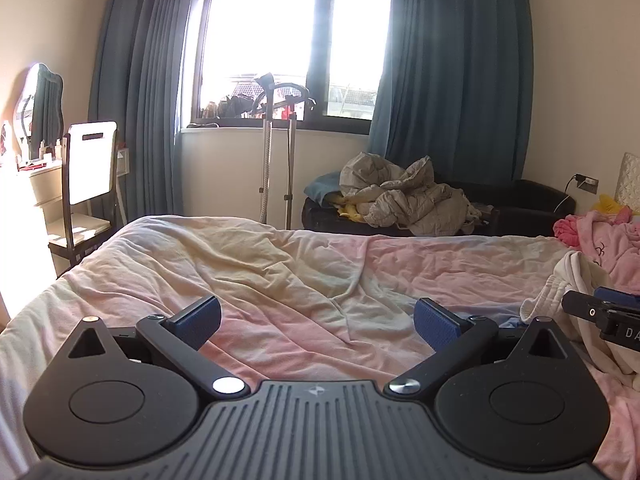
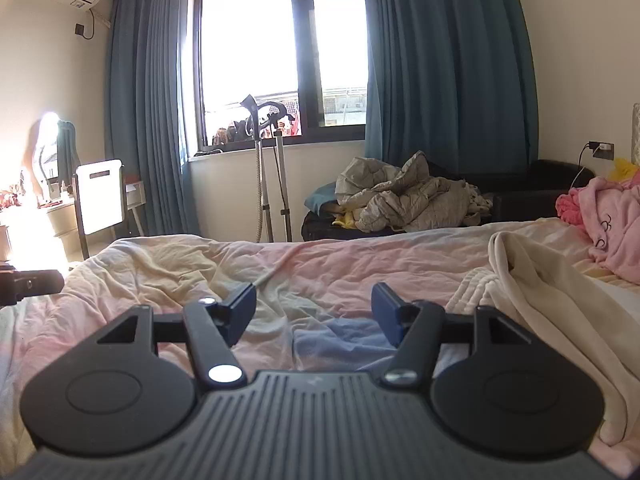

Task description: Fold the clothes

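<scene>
I hold two grippers low over a bed (image 1: 280, 280) covered by a rumpled sheet in faded pink and cream. The bed is my landmark for everything else.

My left gripper (image 1: 318, 322) hovers above the middle of the bed with its jaws spread wide, nothing between the blue pads (image 1: 434, 326). My right gripper (image 2: 314, 314) also hangs over the bed, jaws parted and empty, with a bluish patch of sheet under it.

The garment to fold, a cream sweater (image 2: 532, 280), lies crumpled on the right side of the bed. In the right wrist view its ribbed hem sits just beside the right finger, and the cloth spreads away to the right. In the left wrist view the same cream sweater (image 1: 560, 292) shows at the right edge, with the tip of my right gripper (image 1: 600, 314) in front of it. I cannot tell whether that tip touches the cloth.

Farther right on the bed, by the headboard end, lies a heap of pink clothes (image 2: 608, 220).

Beyond the far edge of the bed stands a dark sofa (image 2: 532, 196) piled with a grey quilt (image 2: 404, 200). Behind the bed is a bright window (image 2: 280, 60) framed by blue curtains (image 2: 444, 72), with a garment steamer (image 2: 264, 168) standing below the sill. Left of the bed stand a chair (image 1: 86, 184) and a mirror (image 1: 40, 108).
</scene>
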Demonstrator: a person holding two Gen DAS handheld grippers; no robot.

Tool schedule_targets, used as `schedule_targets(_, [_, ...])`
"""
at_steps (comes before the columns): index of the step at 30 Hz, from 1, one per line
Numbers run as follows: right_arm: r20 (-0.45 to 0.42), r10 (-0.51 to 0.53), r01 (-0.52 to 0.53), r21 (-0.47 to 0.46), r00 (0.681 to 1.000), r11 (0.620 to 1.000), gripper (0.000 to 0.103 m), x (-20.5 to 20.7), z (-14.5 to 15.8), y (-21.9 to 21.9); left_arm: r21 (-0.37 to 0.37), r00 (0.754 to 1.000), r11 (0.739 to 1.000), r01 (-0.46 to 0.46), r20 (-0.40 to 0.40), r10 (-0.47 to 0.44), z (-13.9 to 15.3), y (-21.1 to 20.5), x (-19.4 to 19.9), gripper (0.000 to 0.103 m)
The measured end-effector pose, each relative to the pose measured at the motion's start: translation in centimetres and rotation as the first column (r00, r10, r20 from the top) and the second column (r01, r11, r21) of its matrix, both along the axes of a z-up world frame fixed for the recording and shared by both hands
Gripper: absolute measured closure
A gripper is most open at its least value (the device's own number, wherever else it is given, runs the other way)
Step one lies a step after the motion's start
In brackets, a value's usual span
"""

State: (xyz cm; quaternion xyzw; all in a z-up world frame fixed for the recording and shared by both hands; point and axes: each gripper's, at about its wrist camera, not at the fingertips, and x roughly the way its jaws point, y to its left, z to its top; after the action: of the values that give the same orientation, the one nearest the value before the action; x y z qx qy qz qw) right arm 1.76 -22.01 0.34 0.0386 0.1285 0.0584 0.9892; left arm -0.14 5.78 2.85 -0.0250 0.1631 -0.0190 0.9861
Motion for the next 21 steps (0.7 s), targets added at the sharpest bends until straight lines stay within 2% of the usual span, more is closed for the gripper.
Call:
schedule_targets(5, [-0.02, 0.003, -0.004, -0.012, 1.0, 1.0, 0.038, 0.6, -1.0, 0.4, 0.029, 1.0, 1.0, 0.0, 0.019, -0.001, -0.2, -0.4, -0.3, 0.0])
schedule_targets(13, [-0.021, -0.001, 0.001, 0.002, 1.0, 1.0, 0.031, 0.7, -1.2, 0.3, 0.048, 1.0, 0.999, 0.022, 0.01, -0.022, -0.6, -1.0, -0.4, 0.0])
schedule_targets(16, [-0.015, -0.008, 0.008, 0.002, 1.0, 1.0, 0.027, 0.6, -1.2, 0.3, 0.057, 1.0, 0.998, 0.026, 0.013, -0.026, -0.8, -1.1, -0.6, 0.0])
schedule_targets(18, [-0.012, -0.012, 0.012, 0.002, 1.0, 1.0, 0.018, 0.6, -1.2, 0.3, 0.061, 0.999, 0.998, 0.028, 0.014, -0.029, -0.8, -1.2, -0.7, 0.0])
schedule_targets(21, [-0.007, -0.021, 0.021, 0.009, 1.0, 1.0, 0.012, 0.5, -1.3, 0.1, 0.054, 0.999, 0.998, 0.033, 0.015, -0.034, -0.9, -1.2, -1.0, 0.0])
